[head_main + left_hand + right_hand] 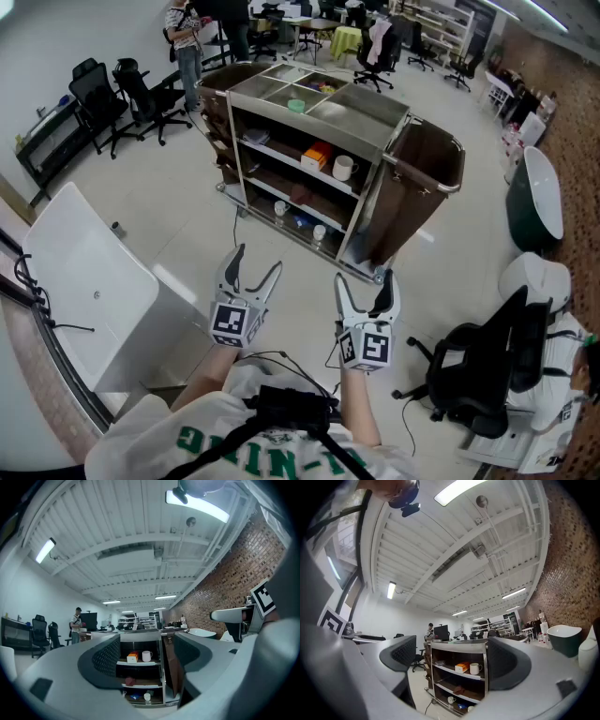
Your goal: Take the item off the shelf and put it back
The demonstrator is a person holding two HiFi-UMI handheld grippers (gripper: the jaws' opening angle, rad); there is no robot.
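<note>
Orange box [315, 157] and white mug [344, 168] sit side by side on the steel cart's [373, 114] upper shelf. Both look light and rigid; the mug is breakable and best gripped across its body. Left gripper [259, 258] and right gripper [364, 278] hang well short of the cart, jaws apart and empty.

Green letters "NING" stand on the person's white shirt [141, 436]; nothing else is legible.

Left gripper [259, 258], right gripper [364, 278]: pale grey curved jaws, dark textured pads, each with a black-and-white marker cube [234, 323]. Thin black cable [281, 356]. White T-shirt [150, 441], green lettering. Black chest harness [295, 410].
</note>
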